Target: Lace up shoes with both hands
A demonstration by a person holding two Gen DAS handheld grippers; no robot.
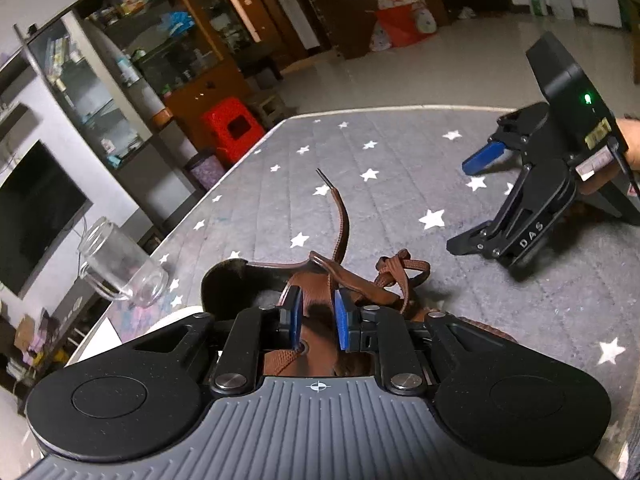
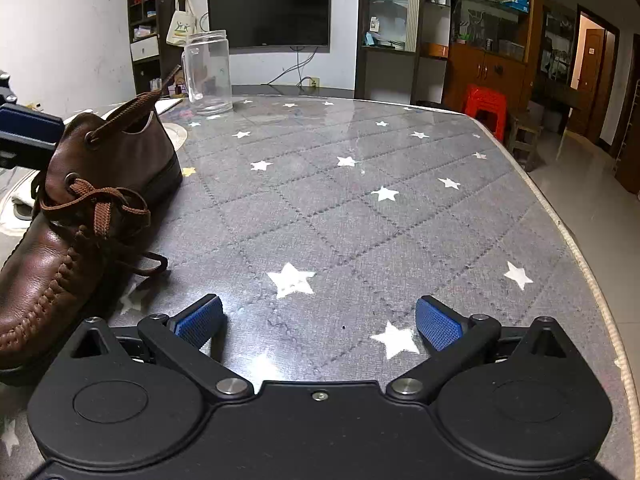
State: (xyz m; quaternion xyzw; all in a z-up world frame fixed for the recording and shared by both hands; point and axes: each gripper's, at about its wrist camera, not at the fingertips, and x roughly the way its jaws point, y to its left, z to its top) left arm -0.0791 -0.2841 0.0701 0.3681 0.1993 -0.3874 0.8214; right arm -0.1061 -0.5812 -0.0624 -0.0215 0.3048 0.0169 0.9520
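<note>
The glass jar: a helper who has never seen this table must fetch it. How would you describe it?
Start at the grey star-patterned tabletop and go to the far edge, before the wall television. Just beyond the heel of the brown leather shoe stands the glass jar, upright, lidless and see-through, the only clear thing there.

Left wrist view: sits directly above the shoe (image 1: 316, 320), close in, facing across the desk (image 1: 400, 184) toward cabinets and a doorway. Right wrist view: low over the desk (image 2: 360, 208), facing the TV wall. Shared: shoe (image 2: 72, 216), glass jar (image 1: 120, 264) (image 2: 208, 72), starred desk cover.
</note>
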